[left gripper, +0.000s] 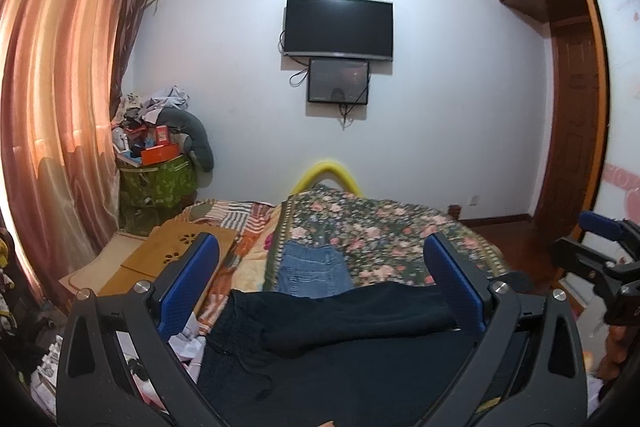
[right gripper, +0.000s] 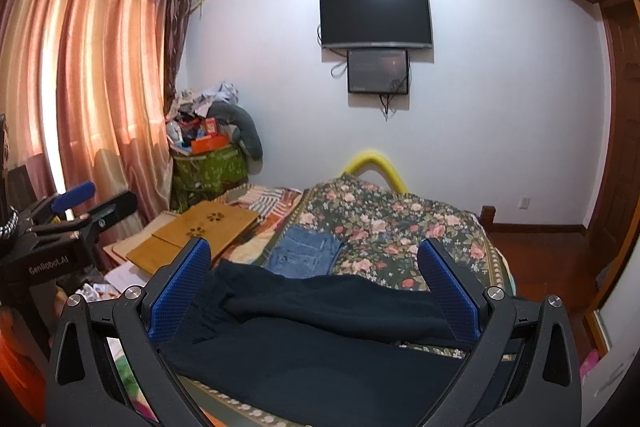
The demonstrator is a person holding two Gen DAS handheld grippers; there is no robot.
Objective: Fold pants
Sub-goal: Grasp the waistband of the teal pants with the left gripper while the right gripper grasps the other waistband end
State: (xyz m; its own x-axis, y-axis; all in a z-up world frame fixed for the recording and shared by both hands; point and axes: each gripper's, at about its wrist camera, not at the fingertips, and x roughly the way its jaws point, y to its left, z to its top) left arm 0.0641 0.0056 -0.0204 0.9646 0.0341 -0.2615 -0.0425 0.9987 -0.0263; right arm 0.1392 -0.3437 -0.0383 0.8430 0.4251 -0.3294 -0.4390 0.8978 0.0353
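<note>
Bed: a floral bedspread point(right gripper: 400, 227) covers the mattress and carries everything; a wooden lap desk point(right gripper: 200, 233) sits well off to the left on it.
Dark pants: the dark pants point(right gripper: 320, 339) lie spread across the near end of the bed, directly below both claws, with one part already lying doubled over the rest as a thick ridge.
Handling: probably soft, limp and fairly light; the knit-looking cloth should drape and sag, not hold a crease, and should not slip on the textured pads.
Where to grip: I would pinch the two ends of one edge, waistband or hem, one claw each; which end is which is hard to tell.
Jeans: folded denim jeans point(right gripper: 306, 255) rest just beyond the pants.
Left gripper: the left gripper point(left gripper: 320, 285) hangs spread wide, empty.
Right gripper: the right gripper point(right gripper: 314, 287) likewise gapes, holding nothing.
</note>
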